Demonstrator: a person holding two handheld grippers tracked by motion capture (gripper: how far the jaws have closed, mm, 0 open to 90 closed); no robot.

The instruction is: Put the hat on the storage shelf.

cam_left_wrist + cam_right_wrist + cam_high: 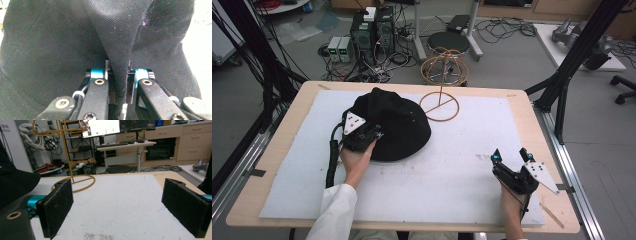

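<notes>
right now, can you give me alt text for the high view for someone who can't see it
A person's left claw pinches the edge of a black hat lying on a white mat on a wooden table. The right claw rests open near the mat's right edge, and a gold wire stand stands just behind the hat.

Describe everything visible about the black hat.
The hat is black woven twill with a rounded crown and a brim, specked with lint. It lies on the white mat at the table's left, beside the gold wire stand; whether they touch is unclear. The left gripper is shut on a raised fold of its fabric, which rises between the jaws.
</notes>
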